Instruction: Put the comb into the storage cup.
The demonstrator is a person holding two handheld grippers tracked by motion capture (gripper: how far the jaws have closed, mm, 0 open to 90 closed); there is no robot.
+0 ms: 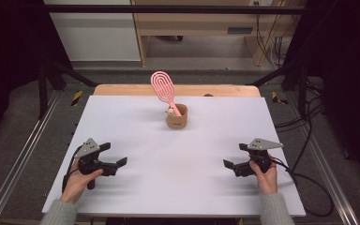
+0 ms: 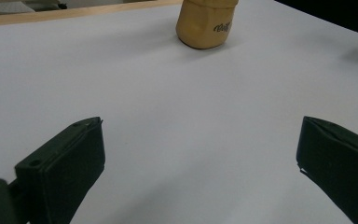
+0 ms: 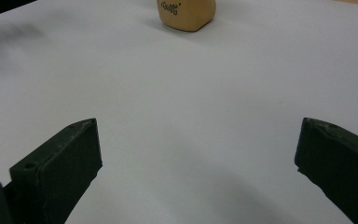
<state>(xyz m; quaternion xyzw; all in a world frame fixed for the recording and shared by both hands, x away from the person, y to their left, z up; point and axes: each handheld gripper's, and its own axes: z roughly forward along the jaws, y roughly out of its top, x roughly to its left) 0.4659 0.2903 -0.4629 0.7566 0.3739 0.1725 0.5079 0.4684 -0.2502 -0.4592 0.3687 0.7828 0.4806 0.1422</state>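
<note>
Evidently the work in hand is the reach for the cup [image 1: 177,118] and the pink brush [image 1: 165,90] standing in it, far and centre on the white table [image 1: 136,187].

At the left, the left gripper [image 1: 115,159] sits near the front edge, held in a hand [image 1: 78,180], its jaws spread wide with nothing between them; its own view shows bare table between the two pads and the cup [image 2: 205,24] well ahead, slightly right of centre. At the right, the right gripper [image 1: 232,161] mirrors it (same wide spread, likewise holding nothing), with the cup [image 3: 187,14] far ahead in its view.

To do the reach well, I judge that one gripper should steady the cup low on its wall while the other takes the brush by its handle, just above the rim, and lifts along the lean. The brush tilts to the far left, so a straight upward pull could tip the cup. Something small and pale sits inside the rim beside the handle; what it is I cannot tell, but it may crowd the grip.

Nothing else lies on the table between grippers and cup. Beyond the far edge are a wooden strip [image 1: 122,90], black frame posts and, at the right, loose cables [image 1: 309,122], all well apart from the path.
</note>
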